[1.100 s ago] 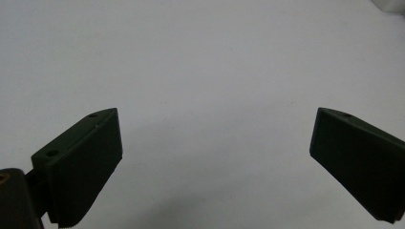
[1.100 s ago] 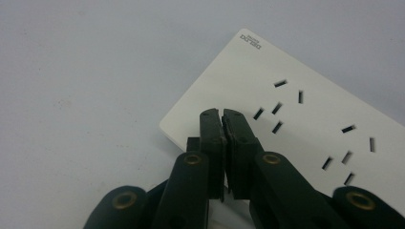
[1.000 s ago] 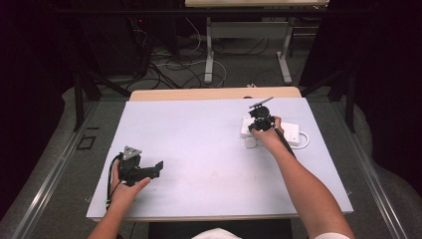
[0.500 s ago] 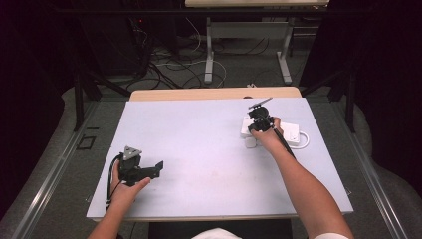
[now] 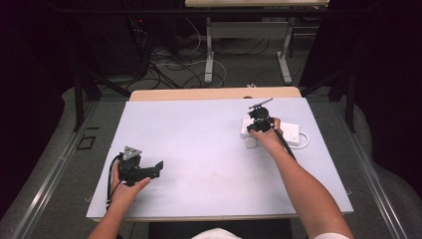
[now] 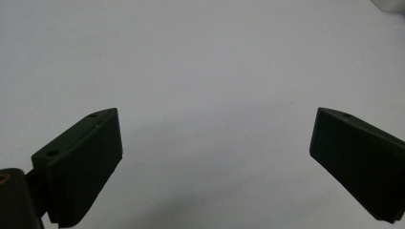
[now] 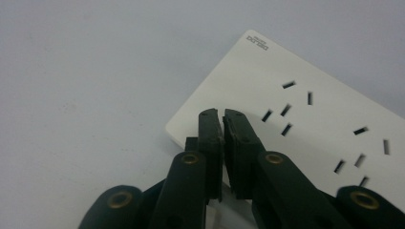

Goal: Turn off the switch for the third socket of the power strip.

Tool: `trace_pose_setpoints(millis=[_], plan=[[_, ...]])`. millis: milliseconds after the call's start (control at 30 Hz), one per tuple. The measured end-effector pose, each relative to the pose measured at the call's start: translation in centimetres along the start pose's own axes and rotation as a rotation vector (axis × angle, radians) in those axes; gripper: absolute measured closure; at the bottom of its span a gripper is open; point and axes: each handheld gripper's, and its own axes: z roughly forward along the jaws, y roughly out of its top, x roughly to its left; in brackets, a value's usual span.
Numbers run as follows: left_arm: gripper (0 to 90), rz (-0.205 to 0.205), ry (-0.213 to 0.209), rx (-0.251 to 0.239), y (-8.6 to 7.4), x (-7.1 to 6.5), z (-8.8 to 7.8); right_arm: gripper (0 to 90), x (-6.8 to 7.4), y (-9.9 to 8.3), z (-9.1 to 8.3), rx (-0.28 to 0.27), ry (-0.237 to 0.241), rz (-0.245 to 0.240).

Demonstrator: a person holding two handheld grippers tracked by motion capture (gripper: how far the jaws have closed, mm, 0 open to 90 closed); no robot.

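Stayed put since the earlier frames, both hands and both tools, with no shift worth noting in the high view. Rested low and left on the pale table [image 5: 209,149], the left gripper [image 5: 154,169], held by the left hand [image 5: 127,186], its grey three-cornered plate on top and its cable looping down toward the table's near edge. Stood wide apart in the left gripper view, its jaws, one at the lower left of the frame and one at the lower right, with bare table surface between them and nothing gripped. Sat in the upper right of the high view, the right gripper [image 5: 260,117], in the right hand [image 5: 266,137], over the left end of a white power strip [image 5: 293,132] whose white cord curled at its right side. Showed nearly together in the right gripper view, the right gripper's [image 7: 222,117] jaws, only a thin slit between them, nothing seen clamped, tips over the strip's [image 7: 305,124] near-left corner, beside the first group of socket slots. Could not tell whether the tips touched the strip.
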Motion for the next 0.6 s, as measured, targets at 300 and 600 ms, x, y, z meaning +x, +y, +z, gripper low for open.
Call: trace_pose_setpoints(millis=[300,600], plan=[[3.8,-0.004,0.000,-0.003,0.0,0.0,0.1,70.8,0.9,0.2,-0.2,-0.042,0.045,-0.011],[3.8,-0.005,-0.002,-0.006,0.0,0.0,0.2,56.4,1.2,0.3,-0.5,-0.085,0.064,-0.025]])
